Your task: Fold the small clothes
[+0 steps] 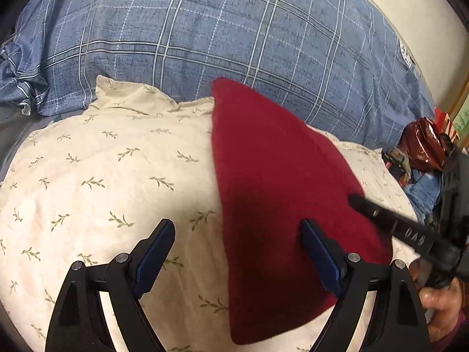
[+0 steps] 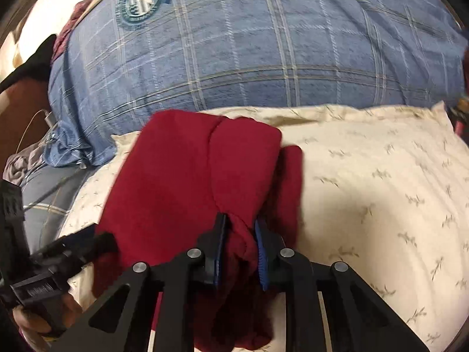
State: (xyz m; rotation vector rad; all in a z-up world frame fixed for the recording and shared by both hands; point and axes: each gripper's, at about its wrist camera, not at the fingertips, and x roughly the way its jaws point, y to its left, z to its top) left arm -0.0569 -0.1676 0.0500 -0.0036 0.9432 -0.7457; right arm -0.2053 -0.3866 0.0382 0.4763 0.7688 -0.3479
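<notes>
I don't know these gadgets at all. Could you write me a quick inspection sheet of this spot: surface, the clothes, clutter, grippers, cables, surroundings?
Surface: cream leaf-print pillow on a bed.
Job's things: one dark red garment lying on the pillow, partly folded over itself.
Clutter: shiny red bag and mixed items at the bed's edge.
Grippers: left hand-held gripper open, its one finger over the garment; right hand-held gripper shut on a bunch of the garment.
Cables: thin white cable with a plug beside the bed.
Surroundings: blue plaid duvet behind the pillow; pale wall.
</notes>
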